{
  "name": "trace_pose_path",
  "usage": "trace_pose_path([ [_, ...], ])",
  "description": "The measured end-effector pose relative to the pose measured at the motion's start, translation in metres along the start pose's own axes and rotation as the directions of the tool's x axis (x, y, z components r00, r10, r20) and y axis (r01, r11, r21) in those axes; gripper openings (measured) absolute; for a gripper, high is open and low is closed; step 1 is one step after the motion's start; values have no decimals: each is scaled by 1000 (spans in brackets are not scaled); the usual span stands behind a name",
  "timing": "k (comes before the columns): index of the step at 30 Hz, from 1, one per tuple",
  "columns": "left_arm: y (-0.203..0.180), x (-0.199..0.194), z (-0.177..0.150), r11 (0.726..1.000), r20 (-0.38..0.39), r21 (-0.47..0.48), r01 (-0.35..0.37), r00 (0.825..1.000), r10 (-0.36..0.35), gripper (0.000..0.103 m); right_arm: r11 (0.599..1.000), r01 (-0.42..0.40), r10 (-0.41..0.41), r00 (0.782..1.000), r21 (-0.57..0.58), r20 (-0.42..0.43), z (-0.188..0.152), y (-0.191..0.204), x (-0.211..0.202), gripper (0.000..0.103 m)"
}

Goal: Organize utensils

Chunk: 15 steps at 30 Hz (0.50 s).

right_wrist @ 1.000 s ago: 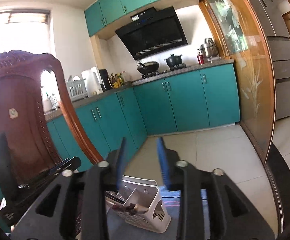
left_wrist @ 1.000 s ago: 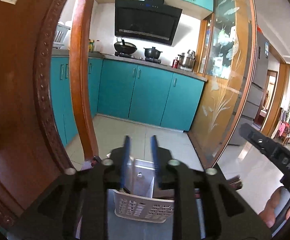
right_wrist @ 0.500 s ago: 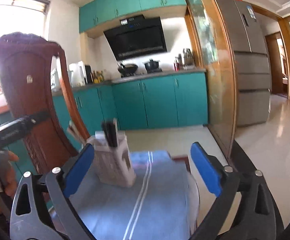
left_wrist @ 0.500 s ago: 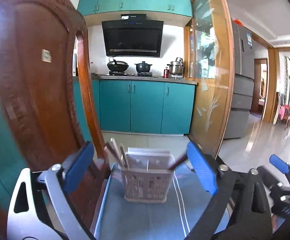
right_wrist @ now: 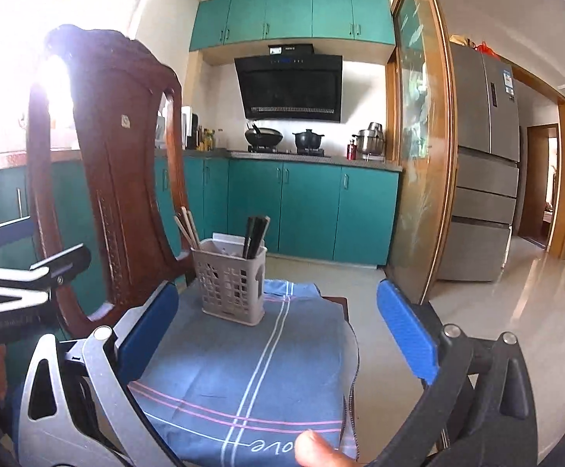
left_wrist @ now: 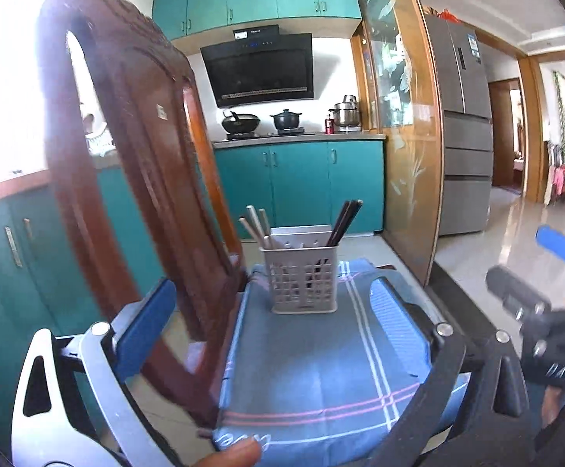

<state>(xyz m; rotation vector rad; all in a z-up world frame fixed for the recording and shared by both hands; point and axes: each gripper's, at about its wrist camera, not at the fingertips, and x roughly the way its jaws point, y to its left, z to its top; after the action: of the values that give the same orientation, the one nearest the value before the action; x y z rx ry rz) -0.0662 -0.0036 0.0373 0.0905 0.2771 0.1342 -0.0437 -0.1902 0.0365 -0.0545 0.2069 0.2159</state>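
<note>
A grey perforated utensil basket point(left_wrist: 302, 278) stands upright on a blue striped cloth point(left_wrist: 321, 369). It shows in the right wrist view point(right_wrist: 232, 282) too. Light wooden chopsticks point(left_wrist: 255, 225) lean out of its left compartment and dark chopsticks point(left_wrist: 344, 220) out of its right one. My left gripper point(left_wrist: 272, 329) is open and empty, a short way back from the basket. My right gripper point(right_wrist: 278, 336) is open and empty, back from the basket and to its right.
A carved wooden chair back point(left_wrist: 134, 163) rises close on the left of the cloth. The cloth point(right_wrist: 251, 366) covers a small surface whose edges drop to a tiled floor point(right_wrist: 496, 330). Teal kitchen cabinets point(right_wrist: 309, 210) and a glass partition point(right_wrist: 418, 155) stand behind.
Both grippers opened from shut and pulled back and up from the basket. The chopsticks now stand in the basket.
</note>
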Motion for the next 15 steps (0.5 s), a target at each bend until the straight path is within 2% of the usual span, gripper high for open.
trace_pose_path([
  [6,4,-26,0,1000,20,-24,5,1000,-5,100,1000,21,-20,998,-22,51,2,6,-32,100],
  [15,3,-41,2,998,24,-40,41,999,-40,100,1000,26,-25,997,-4,66,3,1,-44,100],
])
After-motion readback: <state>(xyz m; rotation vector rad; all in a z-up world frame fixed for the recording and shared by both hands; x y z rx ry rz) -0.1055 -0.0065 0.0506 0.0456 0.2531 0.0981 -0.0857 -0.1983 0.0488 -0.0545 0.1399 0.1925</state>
